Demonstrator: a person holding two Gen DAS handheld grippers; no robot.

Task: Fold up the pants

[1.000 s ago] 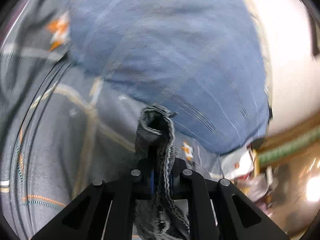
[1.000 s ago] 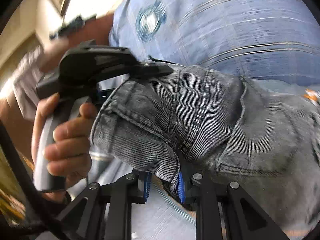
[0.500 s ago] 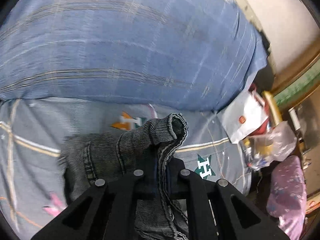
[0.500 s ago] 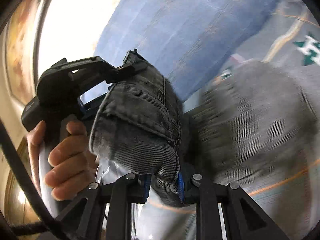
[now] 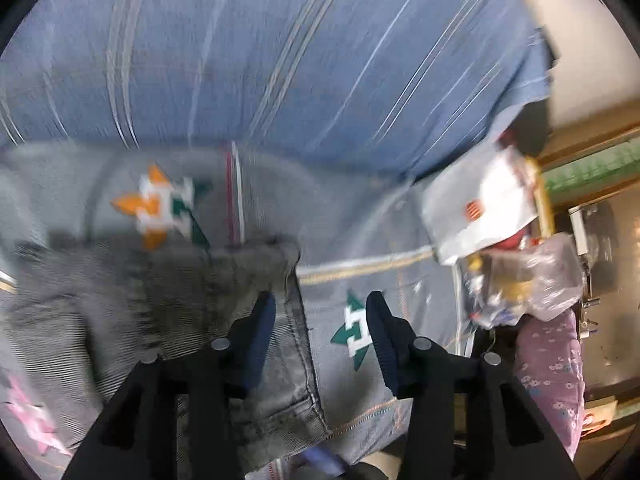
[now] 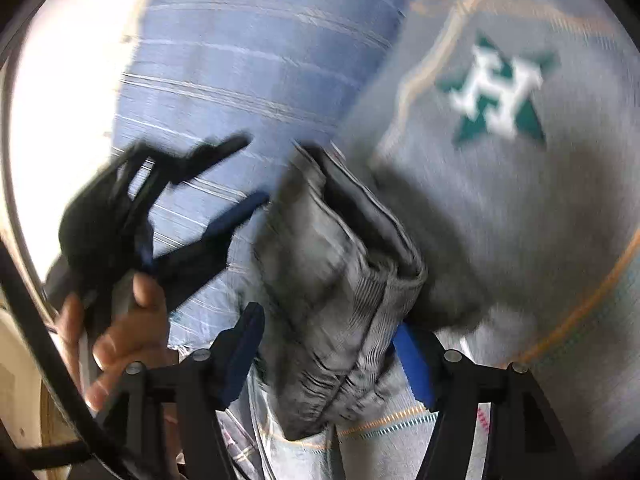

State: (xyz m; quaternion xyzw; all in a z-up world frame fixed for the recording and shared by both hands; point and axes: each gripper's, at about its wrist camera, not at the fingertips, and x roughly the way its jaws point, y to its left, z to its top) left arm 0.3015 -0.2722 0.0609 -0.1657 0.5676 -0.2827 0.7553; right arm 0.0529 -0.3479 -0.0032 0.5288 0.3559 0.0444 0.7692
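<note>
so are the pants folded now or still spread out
Folded. The pants lie bunched in stacked layers on the bedsheet, and both the left gripper and right gripper are open around them.

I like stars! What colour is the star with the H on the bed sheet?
The star is dark green with a white H, printed on the grey sheet. The right wrist view shows it best.
</note>
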